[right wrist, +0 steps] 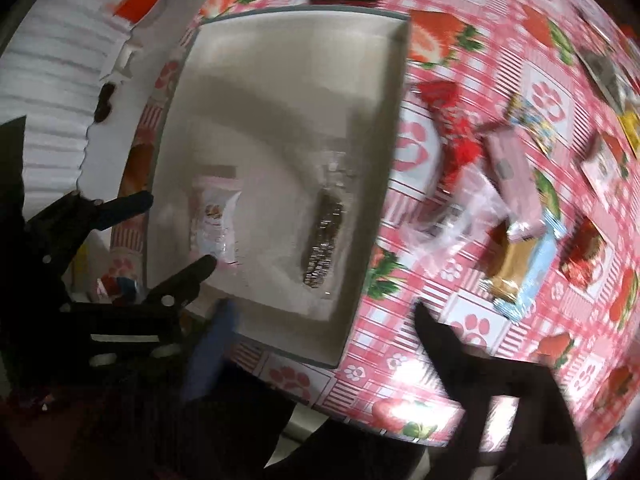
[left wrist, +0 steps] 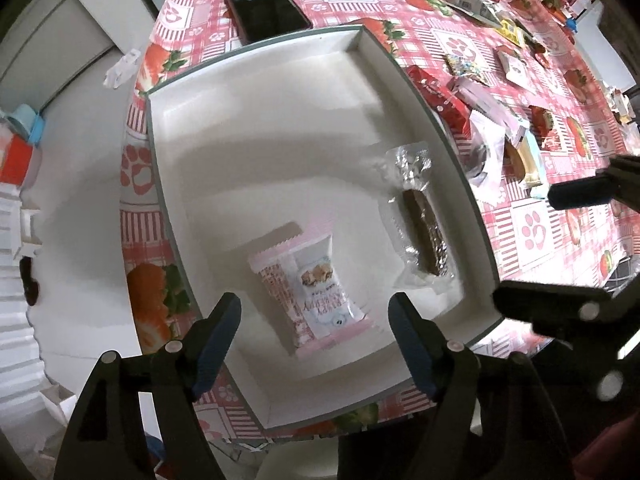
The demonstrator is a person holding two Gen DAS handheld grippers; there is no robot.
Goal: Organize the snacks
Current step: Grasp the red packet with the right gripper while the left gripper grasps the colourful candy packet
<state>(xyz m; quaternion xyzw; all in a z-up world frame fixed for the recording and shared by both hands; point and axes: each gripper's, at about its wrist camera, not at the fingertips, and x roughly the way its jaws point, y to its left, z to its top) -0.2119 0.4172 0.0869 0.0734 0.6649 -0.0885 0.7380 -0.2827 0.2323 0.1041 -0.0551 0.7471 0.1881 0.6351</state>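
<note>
A white tray (left wrist: 260, 120) with a grey rim sits on the strawberry tablecloth. Two snacks lie in it: a pink-and-white packet (left wrist: 310, 300) and a brown bar in clear wrap (left wrist: 424, 228). My left gripper (left wrist: 316, 320) points down over the packet, open, with its pads apart from it on either side. My right gripper (left wrist: 528, 248) shows at the tray's right rim. In the blurred right wrist view, the right gripper (right wrist: 324, 332) stands wide open over the tray's (right wrist: 280, 80) near corner with nothing between its fingers. The bar (right wrist: 324, 240), the packet (right wrist: 216, 216) and the left gripper (right wrist: 172, 236) show there too.
Several loose snacks lie on the cloth right of the tray, among them a red packet (right wrist: 452, 128), a pink bar (right wrist: 516, 188) and a gold one on light blue wrap (right wrist: 520, 268). A dark phone (left wrist: 268, 8) lies beyond the tray. The table edge runs close along the tray's left side.
</note>
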